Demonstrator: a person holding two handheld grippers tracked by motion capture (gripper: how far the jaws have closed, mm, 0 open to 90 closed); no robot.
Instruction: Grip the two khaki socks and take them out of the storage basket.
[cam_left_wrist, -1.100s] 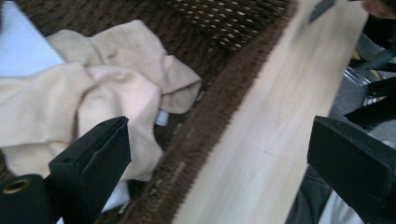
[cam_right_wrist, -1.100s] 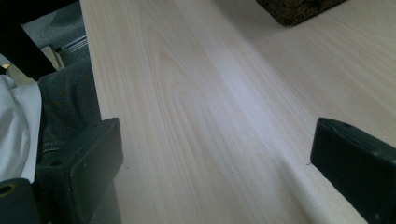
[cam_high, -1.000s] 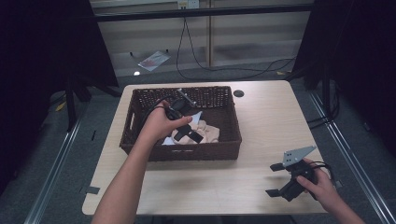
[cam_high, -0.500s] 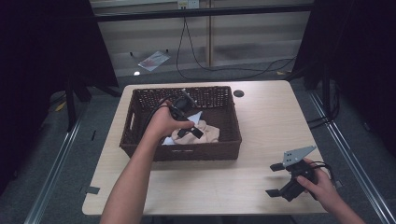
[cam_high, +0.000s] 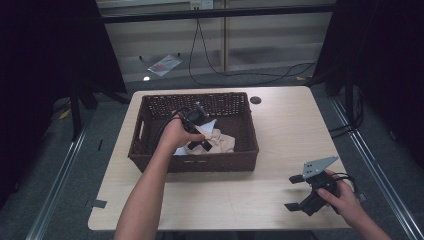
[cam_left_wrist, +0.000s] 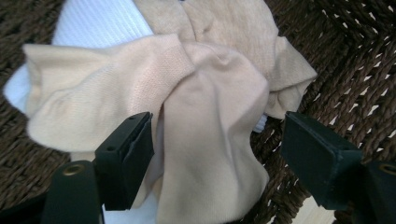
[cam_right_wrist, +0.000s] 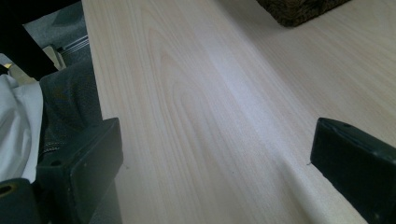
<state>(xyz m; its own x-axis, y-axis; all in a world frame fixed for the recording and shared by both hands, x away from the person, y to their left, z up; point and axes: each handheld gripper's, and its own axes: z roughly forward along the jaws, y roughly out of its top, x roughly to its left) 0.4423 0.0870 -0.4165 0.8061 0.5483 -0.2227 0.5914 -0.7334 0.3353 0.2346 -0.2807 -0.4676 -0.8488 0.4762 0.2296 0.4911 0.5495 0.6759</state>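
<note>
Left claw (cam_left_wrist: 212, 154) sits low inside the wicker basket (cam_high: 150, 112), on the left half of the surface (cam_high: 280, 130), pointing down into a small heap of socks. Its jaws have just been closing and now straddle the topmost beige sock (cam_left_wrist: 210, 135): left pad touching the fabric edge, right pad apart from it over bare weave, so the sock is between the jaws but not yet pinched; claw counts as open. The approach from above makes sense, since the basket walls block any level entry and the sock lies limp on top of the pile. A second beige sock (cam_left_wrist: 243, 32) lies crossed under the first, toward the far side, and a white ribbed sock (cam_left_wrist: 100, 23) lies beneath both; the overlap means a deep bite could drag up more than one piece. Right claw (cam_high: 300, 192) rests at the near right corner of the surface, jaws wide apart with only bare wood between them, holding nothing, likely parked there to stay clear of the basket. Judgement: step in hand is the pickup of the top sock.
</note>
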